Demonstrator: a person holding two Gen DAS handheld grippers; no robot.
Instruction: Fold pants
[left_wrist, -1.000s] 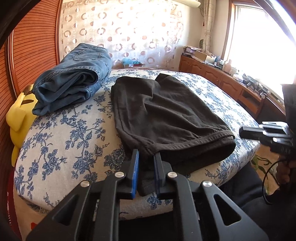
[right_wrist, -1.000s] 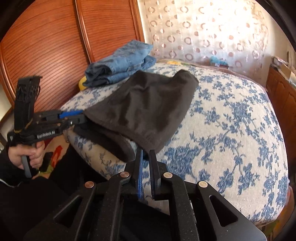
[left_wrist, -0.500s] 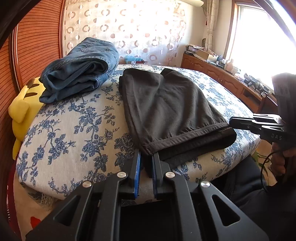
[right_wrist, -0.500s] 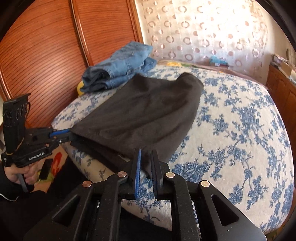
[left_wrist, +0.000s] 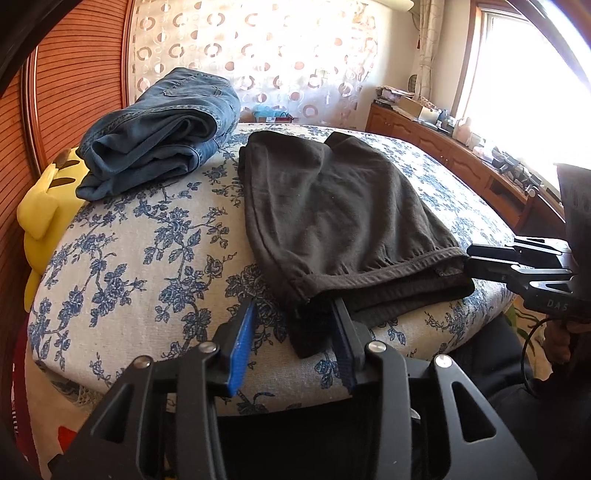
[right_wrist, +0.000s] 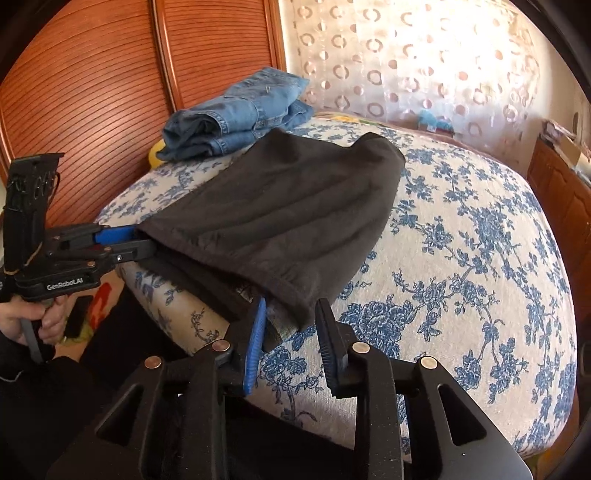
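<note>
**Both grippers letting go of the fold at the bed's near edge**

The black pants (left_wrist: 332, 206) lay folded over on the bed (left_wrist: 147, 258), w/ the doubled waistband/hem end right at the near edge and the far end reaching toward the middle of the mattress. One corner hung a bit over that near edge.

Left gripper (left_wrist: 295, 332): jaws had just been opening and stood apart. The hanging corner of the pants sat between them, up against the right-hand finger, but the blue pad on the other side was clear of cloth, so no pinch. Right gripper (right_wrist: 291, 328): same story, jaws had just been opening, apart, w/ the other near corner of the pants between them and a visible gap on the right side. Neither clamped anything.

Step in hand, by my read: release after laying one fold down. The pants looked about halved lengthwise-to-short, top layer fairly flat w/ a few soft ridges.

Next move prob. calls for backing both grippers off the near edge w/o dragging the loose corners, then re-gripping for another fold, or tidying the corner that drooped over the edge. Risk: a pad snagging the cloth on the way out and pulling the top layer askew.

Folded jeans (left_wrist: 159, 129) sat at the bed's far left corner, apart from the black pants; a yellow plush (left_wrist: 44, 206) was wedged beside the left edge.
</note>
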